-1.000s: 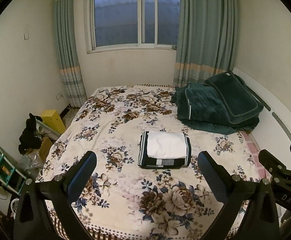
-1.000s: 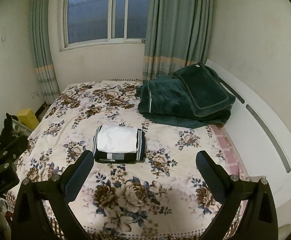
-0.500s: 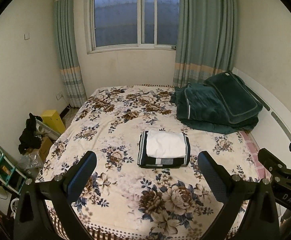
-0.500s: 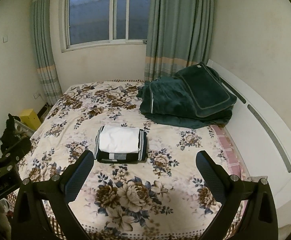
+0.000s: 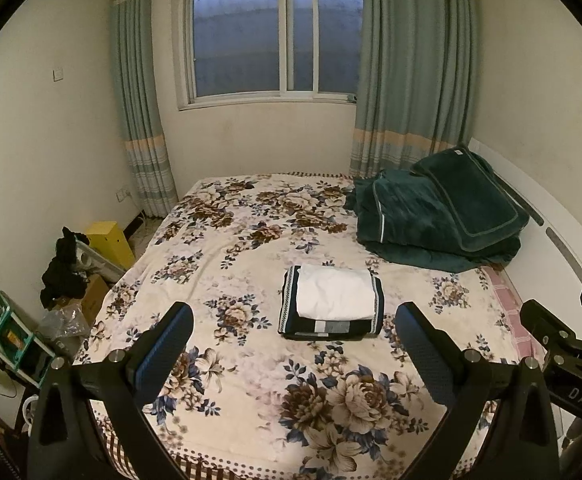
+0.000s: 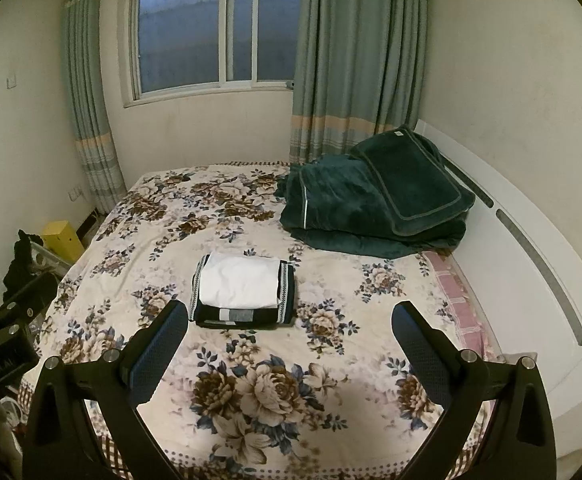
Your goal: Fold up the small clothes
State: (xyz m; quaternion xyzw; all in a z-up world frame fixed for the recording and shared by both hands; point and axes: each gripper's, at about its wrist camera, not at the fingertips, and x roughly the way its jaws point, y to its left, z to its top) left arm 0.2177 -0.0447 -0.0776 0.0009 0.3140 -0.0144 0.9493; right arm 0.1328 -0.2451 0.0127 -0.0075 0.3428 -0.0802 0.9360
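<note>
With both grippers held back off the near edge of the bed (image 5: 251,412), nothing is in either one. Far left on the floor: shelf (image 5: 1,332), dark clothes heap (image 5: 61,270), yellow box (image 5: 109,240), all beside the bed's left side. Left gripper (image 5: 293,334): fingers (image 5: 163,354) spread wide, holding nothing, hovering over the near part of the floral cover. Folded stack (image 5: 331,304) lies flat mid-bed, slightly right of centre in the left view and between that gripper's fingertips in frame but farther away, not touched. Stack is a white piece on top of a dark piece with striped trim; grey-white patch shows on its near edge. Right gripper (image 6: 289,330): fingers (image 6: 423,354) also spread wide, nothing between them; in its view the stack (image 6: 243,290) sits left of centre, just beyond the left fingertip, apart from it. Each gripper's body shows at the edge of the other's view. Far right: green blanket pile (image 6: 375,204) against the white headboard (image 6: 531,256). Window (image 5: 275,36) and curtains (image 5: 415,64) on the far wall.
</note>
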